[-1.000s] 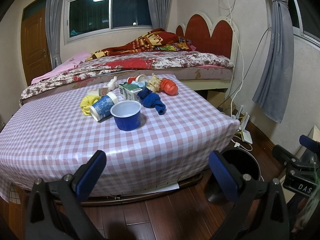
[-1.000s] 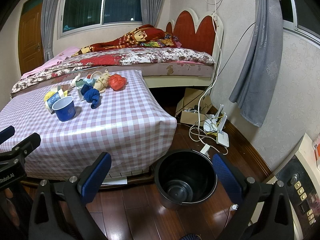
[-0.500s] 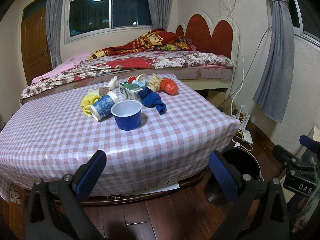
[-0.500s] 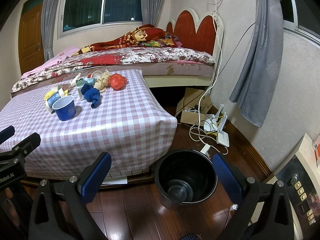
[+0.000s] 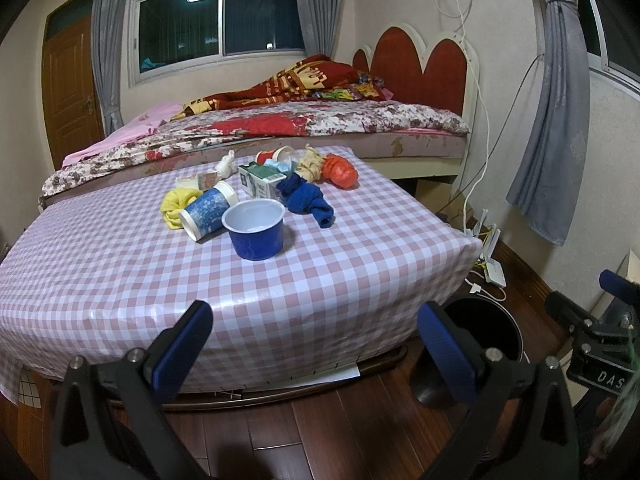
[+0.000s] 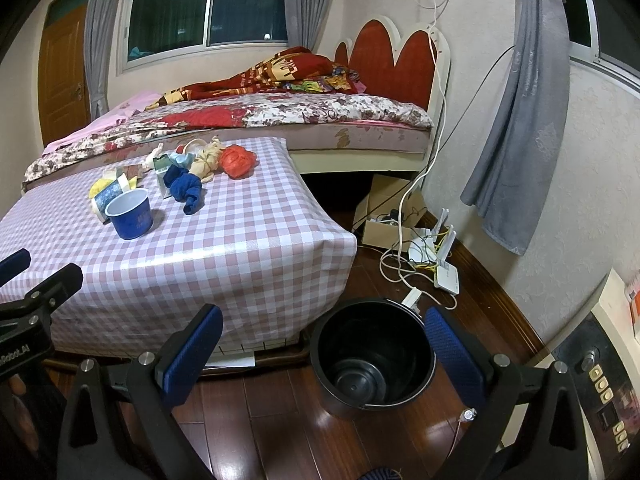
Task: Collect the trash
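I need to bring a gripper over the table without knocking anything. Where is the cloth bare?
The checked tablecloth is bare along the whole near edge in front of the blue cup, and down the strip right of the blue cloth. The far middle is crowded: tipped cup, carton, orange bag.

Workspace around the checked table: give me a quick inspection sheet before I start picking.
Surface: pink-and-white checked tablecloth table, trash clustered at its far end.
Job's things: upright blue plastic cup; tipped blue patterned paper cup; green-and-white carton; orange crumpled bag; empty black round bin on the floor.
Clutter: blue cloth; yellow cloth.
Grippers: left tool and right tool open, holding nothing.
Cables: white cables and white router beside the bin.
Surroundings: bed behind the table.
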Demonstrator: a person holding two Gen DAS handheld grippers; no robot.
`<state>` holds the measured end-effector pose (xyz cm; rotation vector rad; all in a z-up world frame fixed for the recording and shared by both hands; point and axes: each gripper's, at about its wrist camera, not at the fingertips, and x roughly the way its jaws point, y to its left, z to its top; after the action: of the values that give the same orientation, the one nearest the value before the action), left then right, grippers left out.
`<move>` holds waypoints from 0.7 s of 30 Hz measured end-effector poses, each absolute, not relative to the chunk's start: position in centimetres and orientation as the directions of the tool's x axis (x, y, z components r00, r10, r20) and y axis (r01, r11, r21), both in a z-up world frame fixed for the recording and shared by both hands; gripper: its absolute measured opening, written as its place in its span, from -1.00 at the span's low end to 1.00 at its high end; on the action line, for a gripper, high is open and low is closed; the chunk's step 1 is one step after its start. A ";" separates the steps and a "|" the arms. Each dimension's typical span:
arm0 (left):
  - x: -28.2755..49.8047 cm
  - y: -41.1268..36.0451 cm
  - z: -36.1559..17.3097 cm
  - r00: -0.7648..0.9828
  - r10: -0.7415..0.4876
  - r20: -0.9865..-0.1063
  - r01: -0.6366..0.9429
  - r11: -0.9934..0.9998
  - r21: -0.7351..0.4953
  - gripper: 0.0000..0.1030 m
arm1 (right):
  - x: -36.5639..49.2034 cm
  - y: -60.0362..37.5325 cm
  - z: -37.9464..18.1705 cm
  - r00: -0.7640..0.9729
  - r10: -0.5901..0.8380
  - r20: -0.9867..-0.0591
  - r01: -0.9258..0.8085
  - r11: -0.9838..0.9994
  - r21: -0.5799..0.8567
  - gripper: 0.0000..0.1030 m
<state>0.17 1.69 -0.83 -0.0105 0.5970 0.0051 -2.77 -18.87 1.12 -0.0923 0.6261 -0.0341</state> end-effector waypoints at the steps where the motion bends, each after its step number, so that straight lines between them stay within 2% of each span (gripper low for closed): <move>1: 0.3 1.9 -0.9 0.826 0.001 -0.563 -0.010 1.000 -0.012 0.99 | -2.7 -18.7 0.8 0.809 -0.058 -0.585 0.001 0.995 -0.098 0.98; 9: 4.0 4.3 -2.5 0.822 0.073 -0.565 -0.074 0.997 0.022 0.99 | 0.3 -18.4 0.5 0.807 -0.015 -0.591 -0.045 0.995 -0.088 0.98; 21: 12.0 8.1 -5.4 0.785 0.141 -0.604 -0.200 0.979 -0.032 0.98 | 8.9 -16.5 -1.8 0.765 0.009 -0.644 -0.107 0.988 -0.113 0.98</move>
<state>11.99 8.06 -5.39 -0.0959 0.6429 0.1842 8.93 -16.47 -1.80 -0.1465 0.6975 0.0637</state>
